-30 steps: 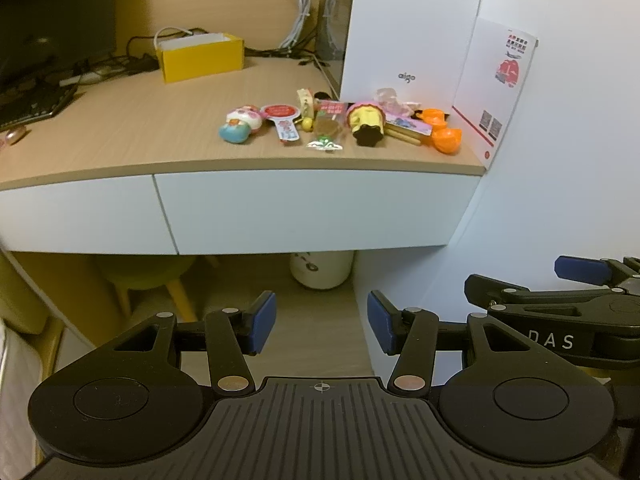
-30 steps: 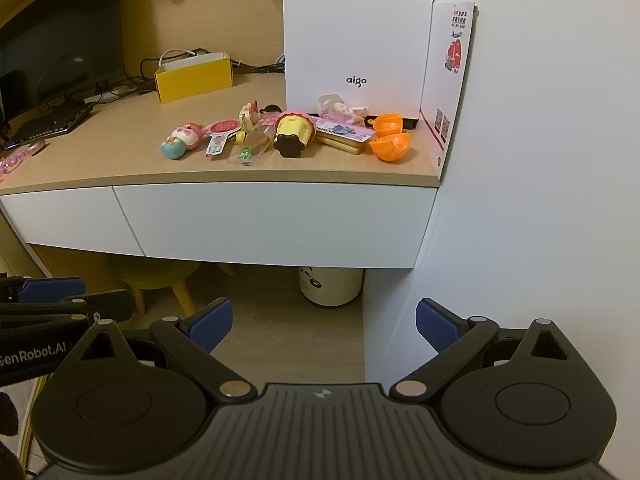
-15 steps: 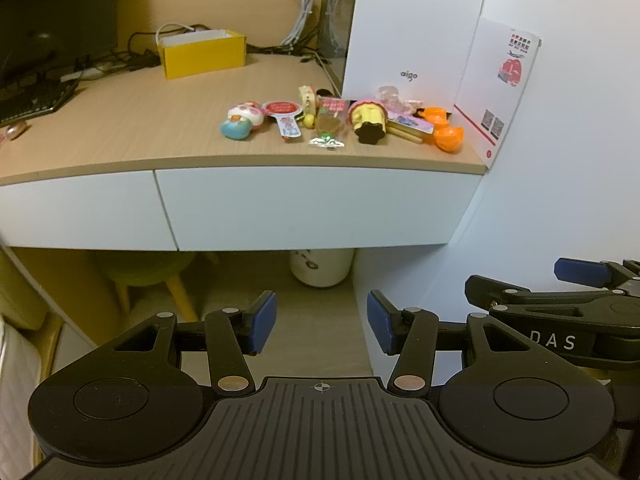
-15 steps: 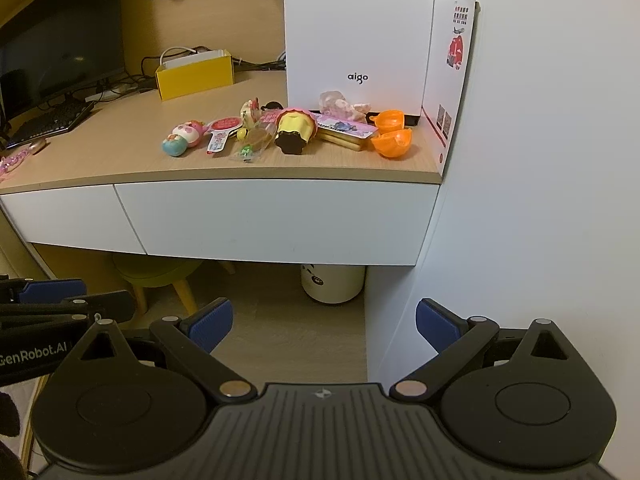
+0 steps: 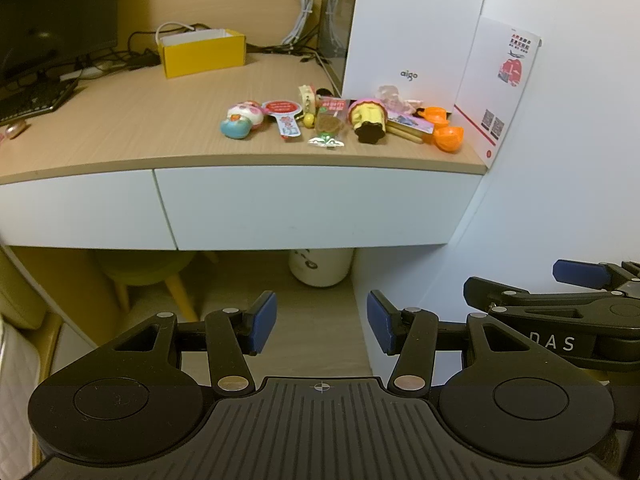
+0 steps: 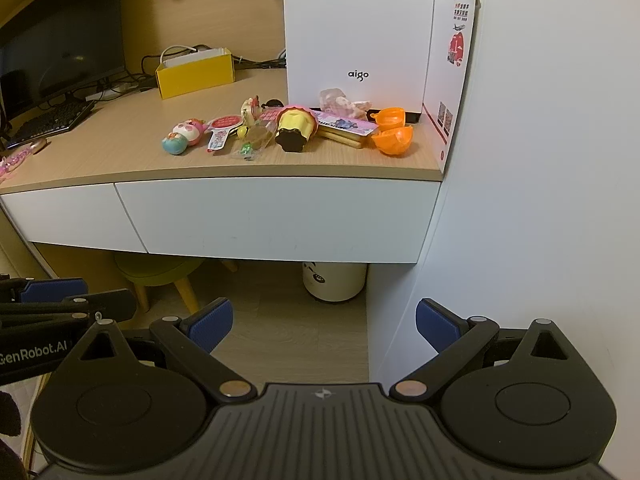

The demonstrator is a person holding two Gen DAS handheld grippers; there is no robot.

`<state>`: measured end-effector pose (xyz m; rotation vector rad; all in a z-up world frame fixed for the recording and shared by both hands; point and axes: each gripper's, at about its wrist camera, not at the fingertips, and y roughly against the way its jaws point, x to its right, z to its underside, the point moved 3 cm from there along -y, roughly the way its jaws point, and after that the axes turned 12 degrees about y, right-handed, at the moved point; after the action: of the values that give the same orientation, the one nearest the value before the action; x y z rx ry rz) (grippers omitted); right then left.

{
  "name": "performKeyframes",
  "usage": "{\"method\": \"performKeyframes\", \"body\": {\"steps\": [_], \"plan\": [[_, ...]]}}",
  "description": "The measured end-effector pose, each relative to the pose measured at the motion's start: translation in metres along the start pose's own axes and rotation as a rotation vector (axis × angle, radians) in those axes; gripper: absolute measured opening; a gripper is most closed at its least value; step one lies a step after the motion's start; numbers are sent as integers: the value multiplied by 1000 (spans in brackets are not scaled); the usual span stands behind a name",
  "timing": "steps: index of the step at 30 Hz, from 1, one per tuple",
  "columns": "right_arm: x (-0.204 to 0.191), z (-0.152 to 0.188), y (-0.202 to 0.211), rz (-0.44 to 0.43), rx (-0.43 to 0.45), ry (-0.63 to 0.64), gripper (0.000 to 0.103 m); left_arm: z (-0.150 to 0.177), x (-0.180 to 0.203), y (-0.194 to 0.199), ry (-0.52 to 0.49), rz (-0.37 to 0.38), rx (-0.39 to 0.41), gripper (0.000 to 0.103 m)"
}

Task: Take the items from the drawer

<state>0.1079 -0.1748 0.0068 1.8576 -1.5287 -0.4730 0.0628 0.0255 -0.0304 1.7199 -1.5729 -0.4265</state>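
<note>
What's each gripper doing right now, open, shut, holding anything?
Left gripper: open, empty, below the closed drawer.
Right gripper: open wider, empty.

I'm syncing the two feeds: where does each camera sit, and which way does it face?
Left wrist: on the left gripper, facing the closed white drawer and toys; jaws open, right gripper at right.
Right wrist: on the right gripper, same direction; jaws open, left gripper at left.
Shared: drawer, yellow box, orange cups.

Matt wood-grain desktop [image 5: 120, 128], smooth white drawer [image 5: 312, 208]
</note>
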Motion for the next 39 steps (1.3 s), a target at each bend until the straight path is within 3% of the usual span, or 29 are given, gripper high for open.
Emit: {"method": "performKeyframes", "body": {"steps": [39], "plan": [[-5,4,-3,-11,-5,8,98,0,-3,0,-1,3,-3,55]]}}
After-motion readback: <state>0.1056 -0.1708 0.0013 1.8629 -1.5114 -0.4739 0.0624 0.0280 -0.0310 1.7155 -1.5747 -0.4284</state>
